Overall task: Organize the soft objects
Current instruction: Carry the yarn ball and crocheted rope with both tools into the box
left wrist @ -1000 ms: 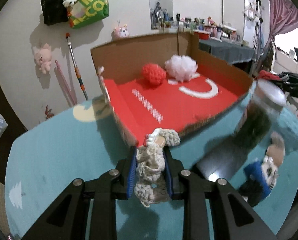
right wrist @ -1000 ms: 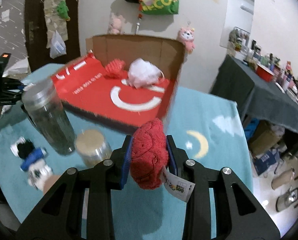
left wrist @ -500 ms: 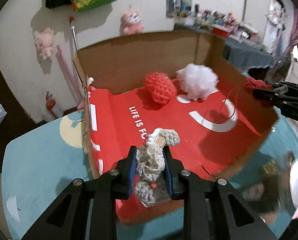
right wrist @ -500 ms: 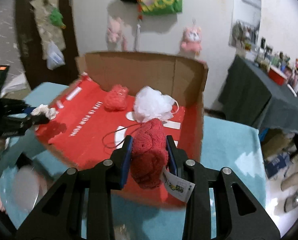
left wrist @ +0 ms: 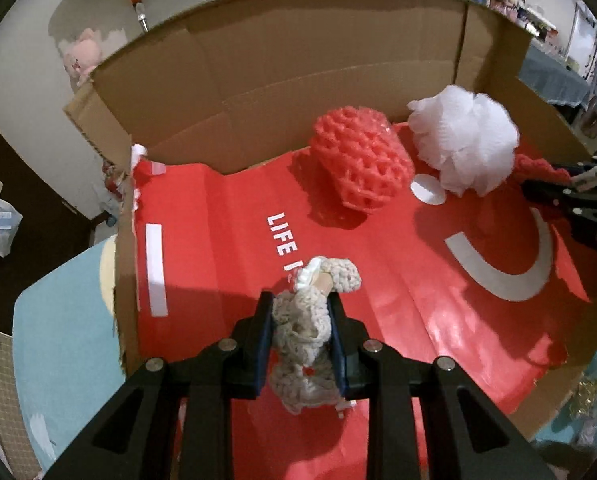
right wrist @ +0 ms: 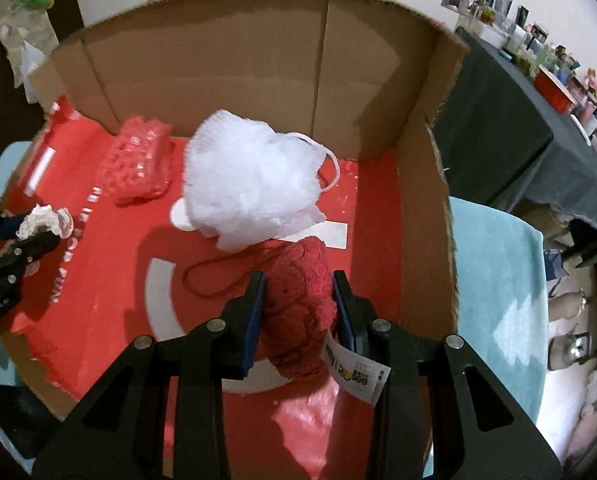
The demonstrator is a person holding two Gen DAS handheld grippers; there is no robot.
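Observation:
My left gripper [left wrist: 301, 312] is shut on a beige crocheted piece [left wrist: 304, 332] and hangs over the red floor of the cardboard box [left wrist: 258, 92]. My right gripper [right wrist: 298, 292] is shut on a dark red knitted ball [right wrist: 298, 304] with a paper tag [right wrist: 356, 374], also over the box floor, just in front of the white mesh pouf [right wrist: 246, 184]. A coral net sponge [left wrist: 360, 158] and the white mesh pouf [left wrist: 464, 138] lie at the back wall. The right gripper [left wrist: 554, 178] shows at the right edge of the left wrist view; the left gripper [right wrist: 38, 226] shows at the left edge of the right wrist view.
The box [right wrist: 426, 184] has tall brown walls at the back and right, and a low torn front edge. It sits on a light blue cloth [right wrist: 494, 280]. A dark-covered table with small items [right wrist: 510, 120] stands to the right.
Both grippers have moved forward from above the blue cloth to over the box floor, carrying their soft pieces. The jars and toy on the cloth have dropped out of view.

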